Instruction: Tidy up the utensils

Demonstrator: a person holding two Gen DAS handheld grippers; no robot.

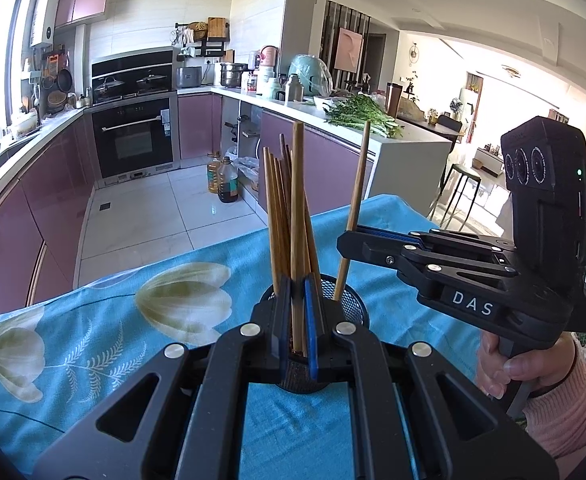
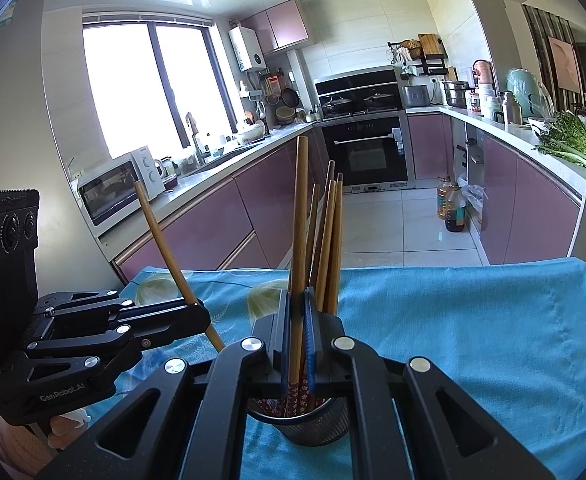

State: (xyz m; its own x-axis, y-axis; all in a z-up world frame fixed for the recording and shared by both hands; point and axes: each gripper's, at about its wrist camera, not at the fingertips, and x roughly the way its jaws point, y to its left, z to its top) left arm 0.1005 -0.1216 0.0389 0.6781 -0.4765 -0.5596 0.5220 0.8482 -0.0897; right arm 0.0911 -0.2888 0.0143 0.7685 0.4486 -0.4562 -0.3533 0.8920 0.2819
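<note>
A black mesh holder (image 1: 351,306) (image 2: 313,420) stands on the blue tablecloth with several wooden chopsticks (image 1: 277,208) (image 2: 331,240) upright in it. My left gripper (image 1: 297,284) (image 2: 199,312) is shut on one chopstick (image 1: 297,200) (image 2: 161,240), just above the holder's near rim. My right gripper (image 2: 297,296) (image 1: 347,242) comes in from the right, shut on another chopstick (image 2: 301,208) (image 1: 356,200). That one leans slightly, and its lower end dips inside the holder's rim. A hand in a pink sleeve (image 1: 533,364) holds the right gripper's handle.
The blue flowered tablecloth (image 1: 113,320) (image 2: 473,340) covers the table, whose far edge drops to the tiled kitchen floor. Purple cabinets line both sides. Oil bottles (image 1: 225,180) stand on the floor, greens (image 1: 365,118) lie on the counter, and a stool (image 1: 463,184) stands at the right.
</note>
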